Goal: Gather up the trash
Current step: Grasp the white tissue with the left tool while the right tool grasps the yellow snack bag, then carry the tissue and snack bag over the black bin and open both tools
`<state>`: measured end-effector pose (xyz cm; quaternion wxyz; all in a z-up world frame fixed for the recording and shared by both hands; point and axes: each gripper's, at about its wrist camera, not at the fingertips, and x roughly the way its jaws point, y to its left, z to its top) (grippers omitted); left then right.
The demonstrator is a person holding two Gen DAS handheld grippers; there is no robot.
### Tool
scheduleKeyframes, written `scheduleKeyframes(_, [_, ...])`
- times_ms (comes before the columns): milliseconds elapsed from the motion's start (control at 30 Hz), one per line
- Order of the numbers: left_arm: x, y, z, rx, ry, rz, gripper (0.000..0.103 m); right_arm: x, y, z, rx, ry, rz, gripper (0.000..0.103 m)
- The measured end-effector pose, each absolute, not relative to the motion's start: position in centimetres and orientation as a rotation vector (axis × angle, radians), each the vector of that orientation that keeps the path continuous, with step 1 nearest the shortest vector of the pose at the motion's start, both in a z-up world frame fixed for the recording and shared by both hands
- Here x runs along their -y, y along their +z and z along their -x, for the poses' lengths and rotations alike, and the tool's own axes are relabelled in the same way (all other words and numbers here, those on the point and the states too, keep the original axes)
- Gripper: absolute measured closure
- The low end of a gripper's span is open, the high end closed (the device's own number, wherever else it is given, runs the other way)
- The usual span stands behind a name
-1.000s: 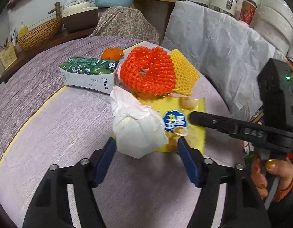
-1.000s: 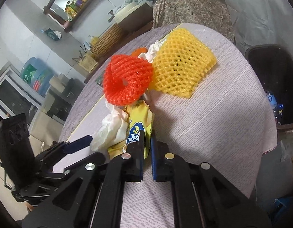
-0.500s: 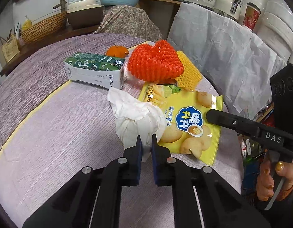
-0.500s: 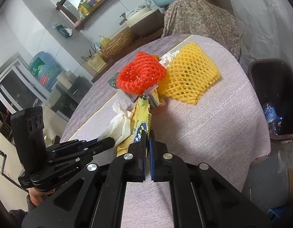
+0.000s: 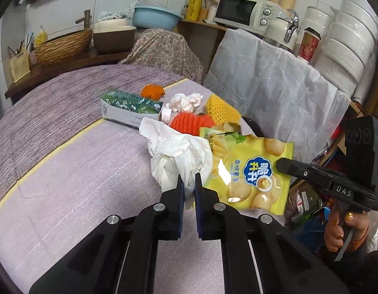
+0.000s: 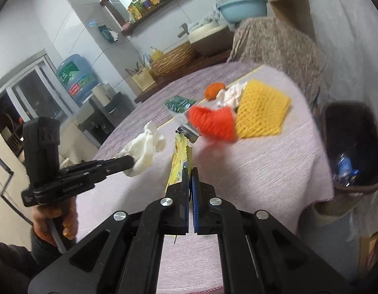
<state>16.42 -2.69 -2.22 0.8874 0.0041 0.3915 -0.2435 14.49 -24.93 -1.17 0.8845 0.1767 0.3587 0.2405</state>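
My left gripper (image 5: pixel 188 186) is shut on a crumpled white tissue (image 5: pixel 179 154) and holds it above the purple tablecloth; it also shows in the right wrist view (image 6: pixel 145 147). My right gripper (image 6: pixel 190 174) is shut on the edge of a yellow chip bag (image 5: pixel 247 171), lifted off the table and seen edge-on in the right wrist view (image 6: pixel 180 156). On the table lie a red foam net (image 6: pixel 211 122), a yellow foam net (image 6: pixel 262 112), a green carton (image 5: pixel 127 105), an orange peel (image 5: pixel 152 90) and another white tissue wad (image 5: pixel 186 101).
A dark trash bin (image 6: pixel 353 144) with a bottle inside stands on the floor past the table's right edge. A chair draped in patterned cloth (image 5: pixel 162 49) is behind the table. A white sheet (image 5: pixel 274 90) covers furniture at the right.
Both grippers have lifted and pulled back with their loads. The chip bag came out from under the red net, which slid down onto the table. The left gripper closed on the tissue a second ago.
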Motion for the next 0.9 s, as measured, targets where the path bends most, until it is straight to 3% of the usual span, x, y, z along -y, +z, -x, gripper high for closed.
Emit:
scheduleKeyframes(467, [10.1, 0.0, -17.9, -0.785, -0.687, 0.009, 0.094, 32.7, 2.3, -13.0, -0.561, 0.268, -0.381, 0.100])
scheduleKeyframes(900, [20.2, 0.9, -20.7, -0.812, -0.835, -0.023, 0.094, 42.1, -0.4, -16.1, -0.526, -0.103, -0.329, 0.100])
